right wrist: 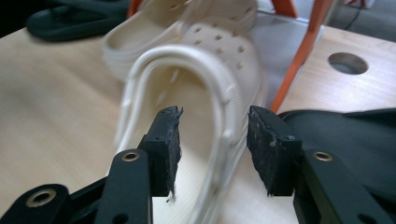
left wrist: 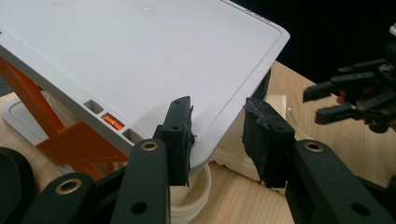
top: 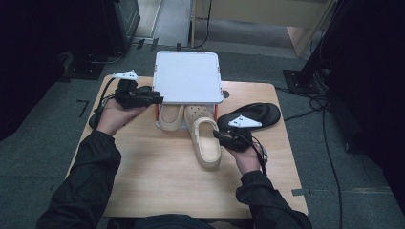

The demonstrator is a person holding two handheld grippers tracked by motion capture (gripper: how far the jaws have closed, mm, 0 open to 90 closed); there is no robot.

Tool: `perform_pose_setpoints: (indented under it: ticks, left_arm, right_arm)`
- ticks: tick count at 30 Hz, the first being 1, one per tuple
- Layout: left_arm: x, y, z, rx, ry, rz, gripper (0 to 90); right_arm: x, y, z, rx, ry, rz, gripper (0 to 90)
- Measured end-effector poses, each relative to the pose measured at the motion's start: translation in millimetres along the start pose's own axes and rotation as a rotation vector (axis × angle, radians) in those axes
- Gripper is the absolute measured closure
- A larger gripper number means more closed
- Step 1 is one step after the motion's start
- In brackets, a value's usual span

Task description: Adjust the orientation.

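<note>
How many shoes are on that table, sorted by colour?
Cream clogs: 2, one out on the table, one tucked under the white rack
Black sandals: 1
Total: 3 shoes

We see the right gripper [right wrist: 212,149] with jaws parted, straddling the side rim of a cream clog [right wrist: 187,88]; whether the pads touch the rim we cannot tell. A second clog [right wrist: 140,35] lies behind it beside orange legs [right wrist: 301,51]. A black sandal [right wrist: 355,140] lies right on the table [right wrist: 51,112].
</note>
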State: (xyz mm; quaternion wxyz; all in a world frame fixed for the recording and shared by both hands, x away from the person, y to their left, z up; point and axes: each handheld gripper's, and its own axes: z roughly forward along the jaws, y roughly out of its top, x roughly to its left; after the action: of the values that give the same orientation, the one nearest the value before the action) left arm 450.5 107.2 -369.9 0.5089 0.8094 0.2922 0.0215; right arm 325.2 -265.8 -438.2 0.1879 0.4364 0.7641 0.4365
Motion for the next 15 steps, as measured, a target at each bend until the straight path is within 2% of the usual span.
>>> perform_pose_setpoints:
  ticks: [2,7,12,15]
  left_arm:
    - [0.0,0.0,-0.1,0.001,0.0,0.0,62.8]
    - [-0.8,0.4,-0.1,0.004,0.007,0.003,62.8]
    - [-0.8,0.3,0.1,0.003,0.007,0.004,62.8]
    - [-0.6,0.2,-0.1,0.002,0.007,0.004,63.1]
  right_arm:
    - [5.2,-8.1,-7.1,0.015,0.026,-0.022,57.0]
    - [19.2,-25.6,-15.5,0.055,0.081,-0.041,62.7]
    - [39.9,-39.7,-15.8,0.08,0.131,-0.085,66.1]
    - [48.4,-47.6,-12.3,0.12,0.147,-0.111,67.2]
